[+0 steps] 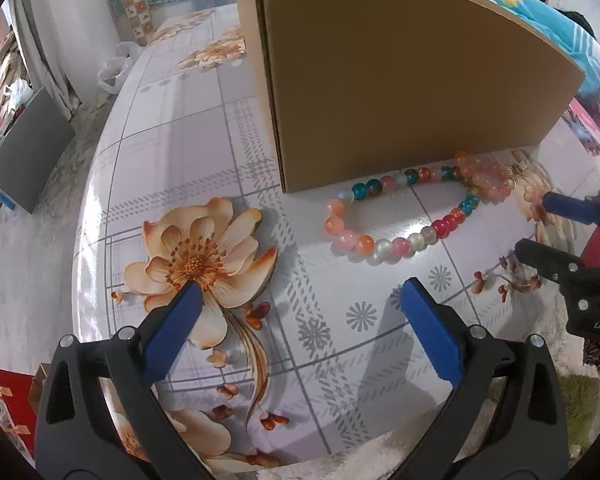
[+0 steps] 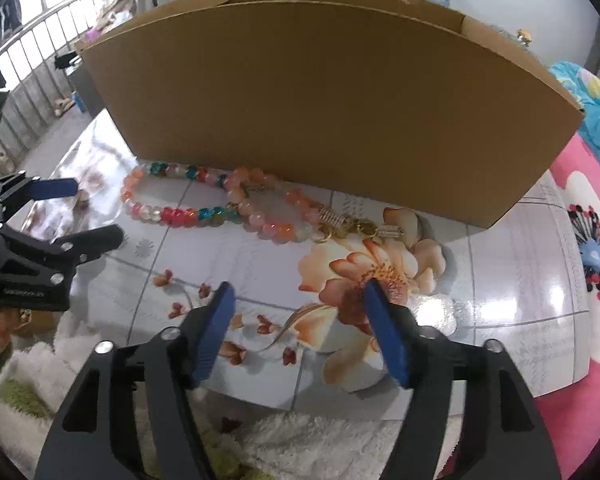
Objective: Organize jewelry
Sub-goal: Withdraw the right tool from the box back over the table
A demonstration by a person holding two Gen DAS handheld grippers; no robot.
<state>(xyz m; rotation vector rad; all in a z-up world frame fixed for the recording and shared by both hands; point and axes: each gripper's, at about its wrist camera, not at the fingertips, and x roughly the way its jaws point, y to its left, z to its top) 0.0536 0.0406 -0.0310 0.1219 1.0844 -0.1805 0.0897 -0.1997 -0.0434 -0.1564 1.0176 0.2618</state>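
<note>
A multicoloured bead bracelet (image 1: 396, 212) lies on the flowered tabletop against the front wall of a brown cardboard box (image 1: 400, 80). A pink-orange bead bracelet with a gold clasp (image 1: 488, 178) overlaps its right end. My left gripper (image 1: 300, 288) is open and empty, above the table in front of the bracelets. In the right wrist view the multicoloured bracelet (image 2: 172, 208), the pink-orange bracelet (image 2: 276, 220), its gold clasp (image 2: 352, 226) and the box (image 2: 324, 112) show. My right gripper (image 2: 300, 292) is open and empty, just short of the clasp.
The tabletop (image 1: 204, 128) has a glossy floral cover and ends close to me, over a white and green fluffy rug (image 2: 320, 444). A dark panel (image 1: 28, 156) stands on the floor at left. Pink and blue fabric (image 2: 588, 208) lies at right.
</note>
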